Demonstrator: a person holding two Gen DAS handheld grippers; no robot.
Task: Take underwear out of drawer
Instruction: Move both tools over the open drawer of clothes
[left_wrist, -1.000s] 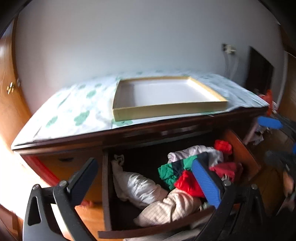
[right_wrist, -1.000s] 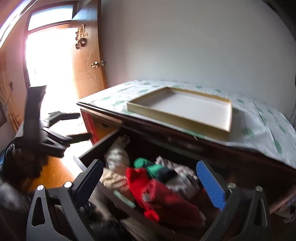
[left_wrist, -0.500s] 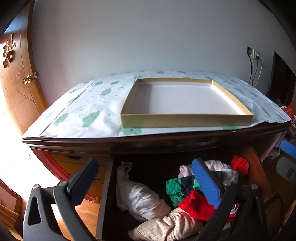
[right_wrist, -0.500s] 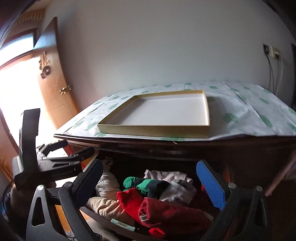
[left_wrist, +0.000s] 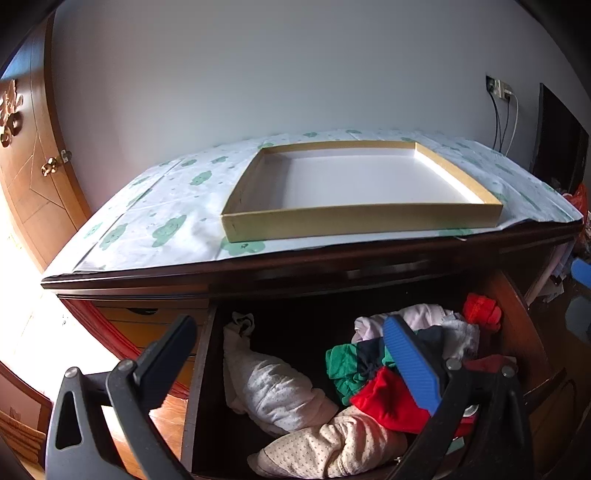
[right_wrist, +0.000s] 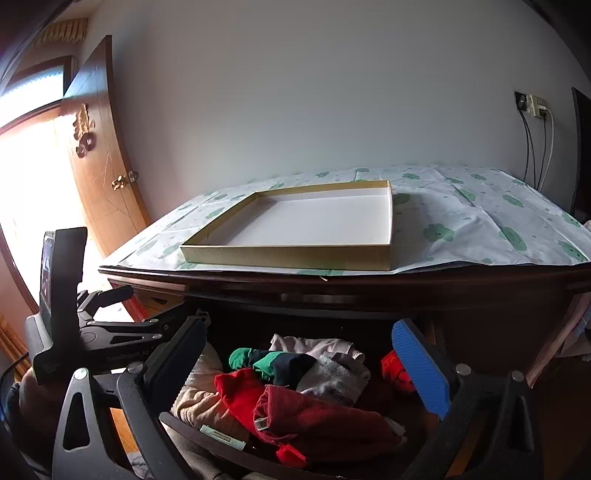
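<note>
The dresser drawer (left_wrist: 201, 369) stands pulled out, full of crumpled garments: a white bundle (left_wrist: 280, 391), a cream dotted piece (left_wrist: 332, 446), and green (left_wrist: 343, 365) and red (left_wrist: 384, 398) pieces. My left gripper (left_wrist: 291, 362) hovers open above the drawer's front, holding nothing. My right gripper (right_wrist: 295, 362) is open too, over a dark red garment (right_wrist: 314, 413) and a grey one (right_wrist: 332, 376). In the right wrist view, the left gripper (right_wrist: 151, 304) shows at the left beside the drawer.
A shallow gold-sided box (left_wrist: 362, 221) with a white floor lies on the dresser top, on a cloth with green cloud prints (left_wrist: 166, 221). A wooden door (left_wrist: 33, 184) stands at the left. Cables hang from a wall socket (left_wrist: 498, 88) at the right.
Both grippers have swung to face the dresser squarely and sit slightly lower and closer to the drawer. Both stay open, and the garments have not moved.
</note>
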